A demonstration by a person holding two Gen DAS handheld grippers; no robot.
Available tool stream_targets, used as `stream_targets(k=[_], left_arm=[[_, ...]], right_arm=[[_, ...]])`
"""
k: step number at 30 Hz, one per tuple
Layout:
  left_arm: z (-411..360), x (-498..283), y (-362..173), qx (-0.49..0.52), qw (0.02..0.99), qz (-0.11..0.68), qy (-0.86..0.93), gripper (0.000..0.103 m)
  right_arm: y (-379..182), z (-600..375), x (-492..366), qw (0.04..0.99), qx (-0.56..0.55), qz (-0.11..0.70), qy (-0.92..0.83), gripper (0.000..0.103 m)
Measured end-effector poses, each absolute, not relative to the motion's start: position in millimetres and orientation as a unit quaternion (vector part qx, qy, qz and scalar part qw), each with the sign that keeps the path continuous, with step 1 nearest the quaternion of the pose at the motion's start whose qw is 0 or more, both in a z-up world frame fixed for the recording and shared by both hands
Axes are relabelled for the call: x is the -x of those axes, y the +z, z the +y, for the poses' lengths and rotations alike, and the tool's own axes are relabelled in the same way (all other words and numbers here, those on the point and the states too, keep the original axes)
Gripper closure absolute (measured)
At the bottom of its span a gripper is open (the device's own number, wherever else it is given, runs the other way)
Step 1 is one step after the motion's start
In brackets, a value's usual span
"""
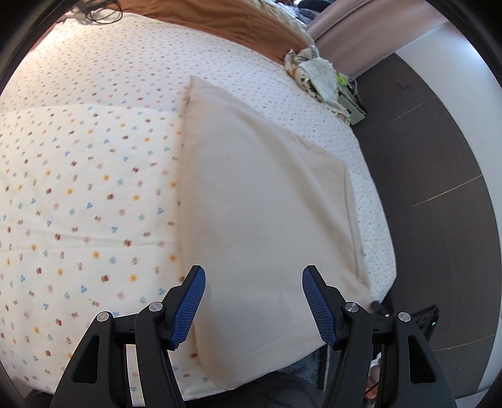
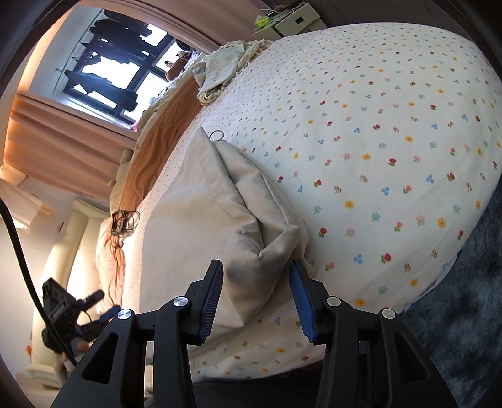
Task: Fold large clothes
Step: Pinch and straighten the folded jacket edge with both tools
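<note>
A large cream cloth [image 1: 260, 188] lies spread flat on the flowered bedsheet [image 1: 78, 188], reaching to the bed's near edge. My left gripper [image 1: 253, 270] hovers over its near end, open, with nothing between the blue pads. In the right wrist view the same cream cloth [image 2: 194, 201] is folded over, and its bunched end [image 2: 257, 260] sits between the fingers of my right gripper [image 2: 255, 266]. Those jaws stand apart around the bunch, which rests on the bed. The left gripper [image 2: 103, 305] appears blurred at the lower left of that view, beyond the cloth's far side.
An orange blanket [image 1: 219, 22] and a crumpled patterned cloth pile [image 1: 317, 72] lie along the bed's far side. Cables [image 2: 124, 219] rest on the blanket. Dark wood floor [image 1: 423, 157] borders the bed; a shaggy blue-grey rug [image 2: 464, 298] lies beside it. Curtains [image 2: 62, 141] frame a window.
</note>
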State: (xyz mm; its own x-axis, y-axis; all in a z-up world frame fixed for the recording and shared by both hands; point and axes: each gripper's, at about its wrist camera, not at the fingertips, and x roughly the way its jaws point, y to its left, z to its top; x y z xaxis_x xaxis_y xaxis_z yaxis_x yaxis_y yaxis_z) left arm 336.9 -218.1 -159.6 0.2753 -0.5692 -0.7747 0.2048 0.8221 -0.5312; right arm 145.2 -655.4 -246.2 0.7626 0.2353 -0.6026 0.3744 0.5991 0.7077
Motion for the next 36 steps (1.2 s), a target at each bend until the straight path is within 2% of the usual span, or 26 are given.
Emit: stream_targets(k=[1,2,3,4,6,14,18,20,21,23,25,30,31,32,33,36], left_arm=[[-215.2,-335.3,-165.7,0.162,0.781,0.553,-0.243,0.038],[-213.2,-333.3,-173.3,0.158,0.780,0.557,-0.238,0.038],[-214.8,-332.8,-179.3,0.154,0.778,0.562,-0.236,0.041],[-212.8,-336.1,-184.0,0.149,0.775,0.566,-0.237,0.045],[-213.9,-333.3,-196.1,0.140,0.768,0.577,-0.239,0.059],[-199.5,-329.5,-214.1,0.144,0.766,0.585,-0.223,0.072],[-197.9,-328.3,-212.2,0.133,0.774,0.583,-0.209,0.072],[-199.3,-329.4,-210.9,0.138,0.772,0.582,-0.214,0.072],[-200.0,-330.5,-210.3,0.140,0.772,0.581,-0.216,0.072],[-203.7,-333.9,-208.2,0.130,0.772,0.585,-0.213,0.072],[-208.3,-337.9,-206.3,0.122,0.772,0.587,-0.211,0.071],[-212.7,-355.9,-202.7,0.120,0.770,0.594,-0.202,0.071],[-213.4,-359.1,-201.4,0.120,0.772,0.591,-0.201,0.071],[-213.4,-364.4,-199.9,0.120,0.774,0.589,-0.200,0.068],[-213.2,-369.0,-199.6,0.122,0.775,0.588,-0.196,0.060],[-211.2,-382.8,-197.8,0.136,0.781,0.579,-0.192,0.040]], right_arm=[[-245.3,-656.5,-146.9,0.828,-0.444,0.340,-0.045,0.061],[-245.1,-657.6,-148.1,0.830,-0.441,0.337,-0.045,0.072],[-245.0,-657.9,-150.3,0.831,-0.440,0.337,-0.042,0.077],[-245.7,-657.6,-151.8,0.831,-0.440,0.340,-0.035,0.088],[-245.3,-655.7,-152.7,0.831,-0.437,0.343,-0.030,0.090],[-251.0,-645.5,-144.8,0.827,-0.440,0.350,-0.016,0.091],[-249.6,-651.0,-145.7,0.824,-0.437,0.359,-0.023,0.092],[-250.8,-656.7,-146.6,0.819,-0.441,0.366,-0.029,0.090],[-250.3,-660.7,-148.7,0.818,-0.441,0.367,-0.032,0.085],[-247.4,-668.5,-150.3,0.823,-0.430,0.367,-0.052,0.068],[-244.1,-675.5,-152.2,0.829,-0.417,0.365,-0.067,0.057],[-238.9,-691.4,-170.6,0.831,-0.413,0.371,-0.041,0.051],[-237.0,-692.8,-177.1,0.832,-0.407,0.375,-0.035,0.043],[-235.8,-693.7,-182.4,0.833,-0.403,0.378,-0.029,0.035],[-234.4,-694.3,-189.0,0.834,-0.399,0.380,-0.021,0.032],[-231.9,-692.8,-207.2,0.834,-0.386,0.394,-0.004,0.030]])
